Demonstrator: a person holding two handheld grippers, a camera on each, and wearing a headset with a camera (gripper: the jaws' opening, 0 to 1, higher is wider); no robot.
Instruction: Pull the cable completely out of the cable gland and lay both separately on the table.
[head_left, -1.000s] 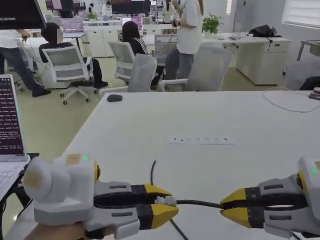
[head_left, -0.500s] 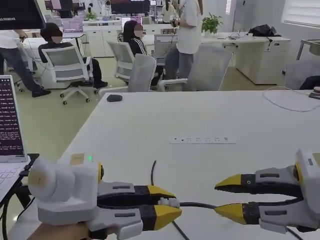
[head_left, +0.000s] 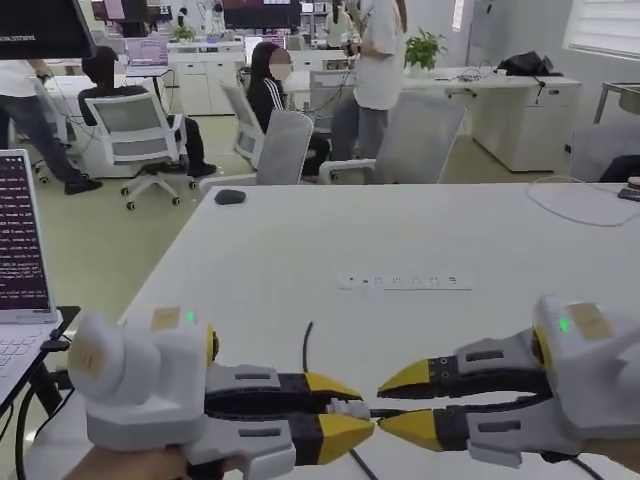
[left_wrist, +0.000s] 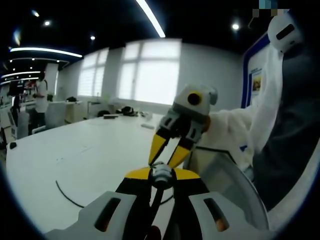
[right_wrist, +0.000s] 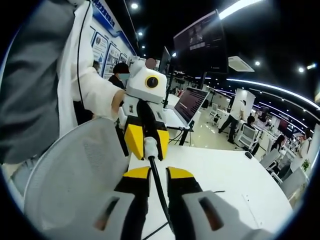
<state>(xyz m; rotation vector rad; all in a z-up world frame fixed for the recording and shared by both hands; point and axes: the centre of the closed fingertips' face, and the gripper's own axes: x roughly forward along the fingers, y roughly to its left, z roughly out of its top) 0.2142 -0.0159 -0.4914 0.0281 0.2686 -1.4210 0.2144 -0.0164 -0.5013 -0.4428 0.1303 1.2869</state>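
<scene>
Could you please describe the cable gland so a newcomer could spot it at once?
Over the near edge of the white table, the yellow-tipped left gripper and right gripper point at each other. The cable gland is the small whitish fitting pinched in the left one's jaws; unlike the thin black cable leaving it, it is stubby and pale.

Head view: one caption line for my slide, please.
Left gripper clamps the cable gland; the open right gripper straddles the cable beside it, above the table.
</scene>
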